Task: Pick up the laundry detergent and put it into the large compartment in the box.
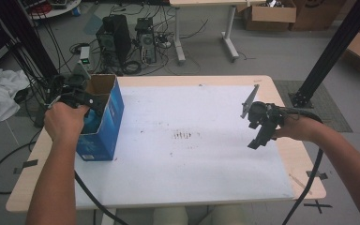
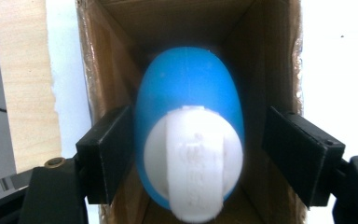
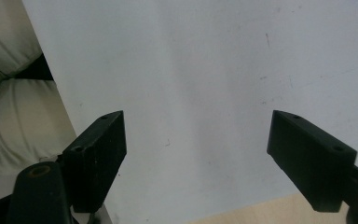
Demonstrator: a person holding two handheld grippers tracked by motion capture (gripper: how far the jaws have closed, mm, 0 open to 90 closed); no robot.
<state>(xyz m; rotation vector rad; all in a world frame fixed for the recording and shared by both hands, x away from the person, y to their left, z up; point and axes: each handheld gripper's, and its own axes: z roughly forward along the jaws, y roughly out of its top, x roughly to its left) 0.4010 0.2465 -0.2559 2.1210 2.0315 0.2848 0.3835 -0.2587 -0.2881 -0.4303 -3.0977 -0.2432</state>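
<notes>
Now at the left of the desk, left tool over the open box, jaws apart around the blue bottle standing inside; lift straight up, clear of both walls; right tool idle, jaws apart.

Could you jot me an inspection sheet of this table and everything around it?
Surface: white mat on a wooden table, small brown stains mid-mat.
Job's things: blue bottle with white cap inside an open blue carton.
Clutter: nothing seen.
Grippers: left tongs open around the bottle, right pad clear; right tongs open, empty.
Cables: black cable trailing off the table's near edge.
Surroundings: computer towers, cardboard boxes.
</notes>
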